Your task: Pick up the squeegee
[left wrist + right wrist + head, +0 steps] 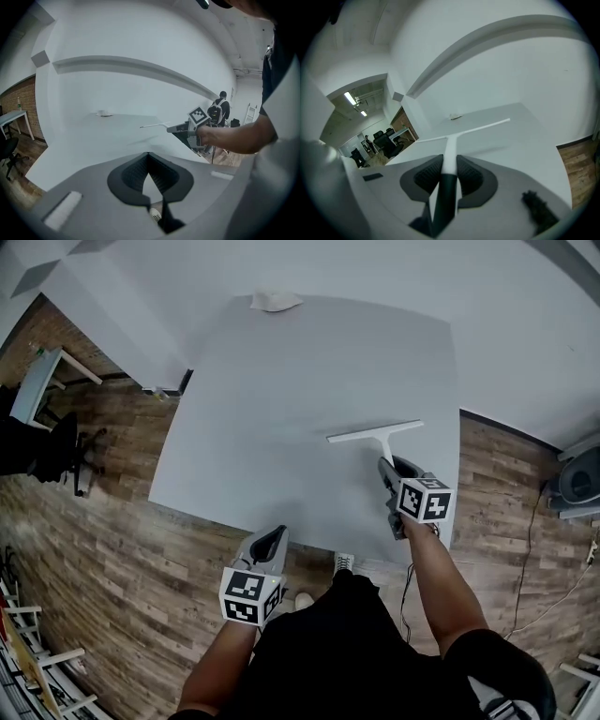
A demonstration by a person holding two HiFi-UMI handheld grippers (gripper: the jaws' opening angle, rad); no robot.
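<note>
Right gripper (389,465) holds a white squeegee (375,434) above the table (281,381), by its near right corner.

Its own view shows the jaws pinching the handle. Only the left gripper view shows the blade clear of the tabletop, with a shadow beneath. Left gripper (274,538) hovers off the near edge, tips pressed together, empty. A white thing (275,302) at the far edge is too small to identify.

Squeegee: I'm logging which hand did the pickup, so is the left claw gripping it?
No, the left claw holds nothing, while the right claw is clamped on the handle of the squeegee.
</note>
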